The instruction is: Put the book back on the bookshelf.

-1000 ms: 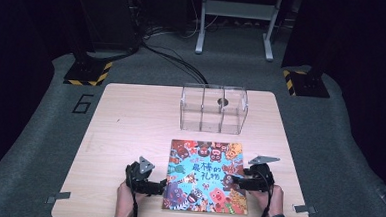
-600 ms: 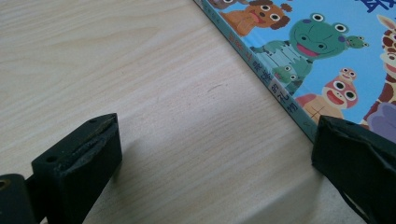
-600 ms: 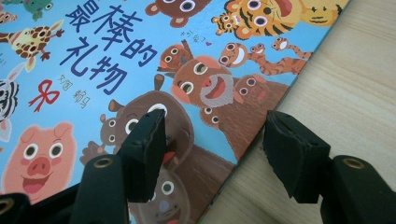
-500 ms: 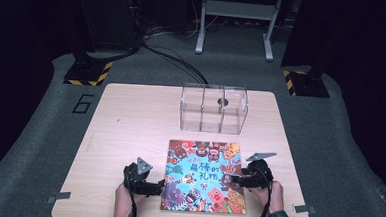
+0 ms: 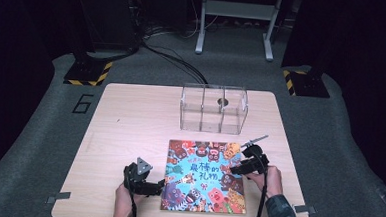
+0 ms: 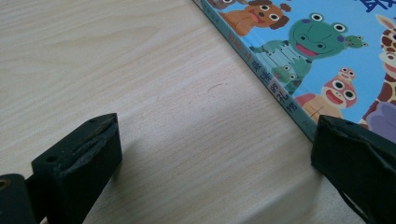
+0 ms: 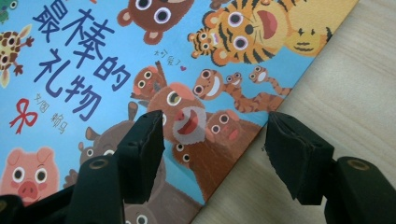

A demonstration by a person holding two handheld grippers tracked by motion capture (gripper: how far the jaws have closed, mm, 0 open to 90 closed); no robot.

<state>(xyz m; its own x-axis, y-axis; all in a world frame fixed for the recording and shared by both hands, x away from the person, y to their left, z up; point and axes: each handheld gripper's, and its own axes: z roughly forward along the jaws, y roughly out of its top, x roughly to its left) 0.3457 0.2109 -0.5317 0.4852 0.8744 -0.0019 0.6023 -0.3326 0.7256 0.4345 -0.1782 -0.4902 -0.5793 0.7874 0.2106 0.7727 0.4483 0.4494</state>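
Black jaws on the right gripper have just been opening, straddling the picture book's edge without pinching it. Left gripper jaws are spread wide over the bench, one tip at the book's spine.

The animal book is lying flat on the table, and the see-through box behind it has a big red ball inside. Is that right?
Not quite. The book does lie flat on the table, with the see-through box behind it, but no red ball is in the box. The high view shows only a small dark round thing at its middle section; what it is cannot be told.
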